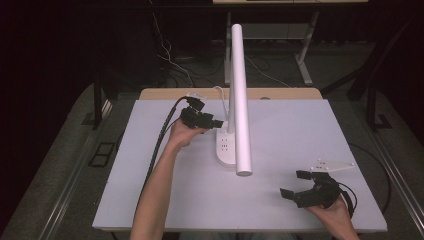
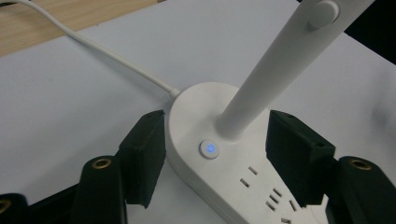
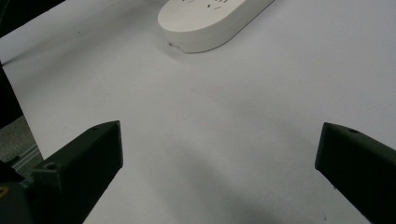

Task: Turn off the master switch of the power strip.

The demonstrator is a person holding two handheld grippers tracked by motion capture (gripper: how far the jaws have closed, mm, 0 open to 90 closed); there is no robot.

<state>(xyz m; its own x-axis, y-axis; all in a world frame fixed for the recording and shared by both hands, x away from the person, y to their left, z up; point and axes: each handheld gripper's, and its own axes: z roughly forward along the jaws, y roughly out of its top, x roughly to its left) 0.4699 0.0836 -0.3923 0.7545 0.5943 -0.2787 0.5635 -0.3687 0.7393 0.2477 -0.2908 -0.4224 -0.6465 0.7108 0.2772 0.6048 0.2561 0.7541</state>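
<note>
White plastic makes up the whole desk lamp (image 1: pixel 235 100): in the high view its oval base (image 1: pixel 226 148) sits near the middle of the pale table (image 1: pixel 300 130), a little to the far side, with a long straight tube rising from it and leaning toward the near edge. The left gripper (image 1: pixel 207 121) is at the far left end of the base, while the right gripper (image 1: pixel 300 185) rests well apart at the near right corner, jaws spread and holding nothing.

From the left gripper view, the base shows a round power button (image 2: pixel 209 149) glowing blue, rows of socket slots toward the near end, and a white cord (image 2: pixel 107 53) running off toward the wooden strip (image 2: pixel 56 18) at the far edge. The black jaws stand on either side of the base; the left pad is close against its rim, the right one beside the stem, and I cannot tell whether they press yet.

Seen from the right gripper view, the rounded near end of the base lies far ahead on bare table, between wide-apart jaws.

Judging by its look, the lamp is rigid, smooth and rather slippery, fairly light but top-heavy with that long arm. The low base edge seems the safest hold; the tethering cord could drag.
</note>
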